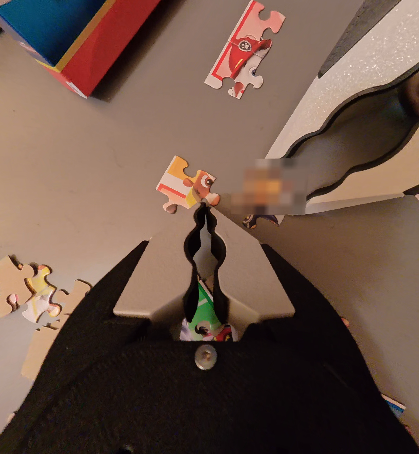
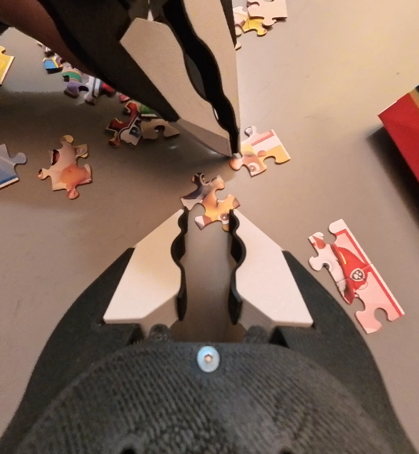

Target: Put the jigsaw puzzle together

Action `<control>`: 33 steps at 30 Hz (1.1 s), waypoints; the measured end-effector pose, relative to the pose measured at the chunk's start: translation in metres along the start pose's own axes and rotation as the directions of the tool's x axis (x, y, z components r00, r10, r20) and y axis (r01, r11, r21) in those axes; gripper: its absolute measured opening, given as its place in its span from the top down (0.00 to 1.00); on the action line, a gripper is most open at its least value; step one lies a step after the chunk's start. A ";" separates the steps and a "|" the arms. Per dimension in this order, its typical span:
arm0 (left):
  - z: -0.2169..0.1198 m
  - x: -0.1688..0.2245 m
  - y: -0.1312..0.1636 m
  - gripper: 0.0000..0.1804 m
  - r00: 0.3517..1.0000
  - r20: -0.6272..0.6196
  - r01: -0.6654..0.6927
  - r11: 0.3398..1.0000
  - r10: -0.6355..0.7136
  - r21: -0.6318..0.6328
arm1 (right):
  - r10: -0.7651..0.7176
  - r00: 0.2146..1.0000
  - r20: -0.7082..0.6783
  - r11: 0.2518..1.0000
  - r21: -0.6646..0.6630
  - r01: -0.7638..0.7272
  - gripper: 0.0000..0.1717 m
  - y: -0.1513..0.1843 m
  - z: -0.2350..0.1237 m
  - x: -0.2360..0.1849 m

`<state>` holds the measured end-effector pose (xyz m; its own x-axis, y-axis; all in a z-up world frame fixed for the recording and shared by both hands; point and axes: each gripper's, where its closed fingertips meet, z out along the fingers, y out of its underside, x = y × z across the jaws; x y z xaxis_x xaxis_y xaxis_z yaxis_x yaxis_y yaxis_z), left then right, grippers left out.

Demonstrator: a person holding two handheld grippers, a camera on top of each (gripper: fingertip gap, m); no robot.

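Two hand-held grippers meet over a grey desk point(image 2: 301, 81) strewn with jigsaw pieces. The left gripper point(image 1: 204, 205) has its fingers drawn together at the tips, which rest against the lower edge of an orange-and-white puzzle piece point(image 1: 187, 185) lying flat on the desk; the right wrist view shows the same closed tips point(image 2: 235, 147) pressing down at that piece's edge point(image 2: 262, 153), with nothing pinched between them. The right gripper point(image 2: 208, 216) has its fingers part-open, closed about an orange and dark-blue puzzle piece point(image 2: 210, 199): the right pad touches the piece's side, while contact at the left pad cannot be made out clearly. That piece sits just beside the orange-and-white one, the two apart. In the left wrist view the right gripper enters from the upper right point(image 1: 350, 137), its tip area covered by a mosaic patch. A joined pair of red-and-pink pieces point(image 2: 355, 277) lies to the right of the right gripper, near a red and blue box point(image 2: 414, 137). More loose pieces point(image 2: 66, 167) are scattered to the left, some face down point(image 1: 9, 282).
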<state>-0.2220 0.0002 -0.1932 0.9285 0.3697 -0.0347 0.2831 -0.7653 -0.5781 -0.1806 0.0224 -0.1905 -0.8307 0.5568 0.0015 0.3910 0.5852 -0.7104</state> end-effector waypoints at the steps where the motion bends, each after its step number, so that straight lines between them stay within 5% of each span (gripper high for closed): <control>1: 0.000 0.000 0.000 1.00 1.000 0.002 -0.003 1.000 0.003 0.001 | -0.001 1.000 0.000 1.000 0.000 0.001 0.81 0.000 0.000 0.000; 13: -0.007 -0.011 0.002 0.95 0.998 -0.007 0.066 0.998 -0.066 0.008 | -0.087 0.996 -0.011 0.996 0.011 0.087 0.78 -0.019 -0.006 0.018; 17: -0.006 -0.026 0.006 0.89 0.985 0.003 0.170 0.985 -0.171 0.016 | -0.128 0.987 0.094 0.992 0.009 0.127 0.81 -0.034 0.006 0.025; 33: -0.012 -0.021 0.006 0.87 0.981 -0.055 0.187 0.981 -0.185 0.044 | -0.245 0.930 0.274 0.958 -0.078 0.276 0.85 -0.026 0.028 0.031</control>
<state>-0.2371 -0.0187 -0.1865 0.8721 0.4749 0.1180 0.4412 -0.6589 -0.6093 -0.2272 0.0080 -0.1916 -0.9770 0.2127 -0.0170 0.1764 0.7602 -0.6253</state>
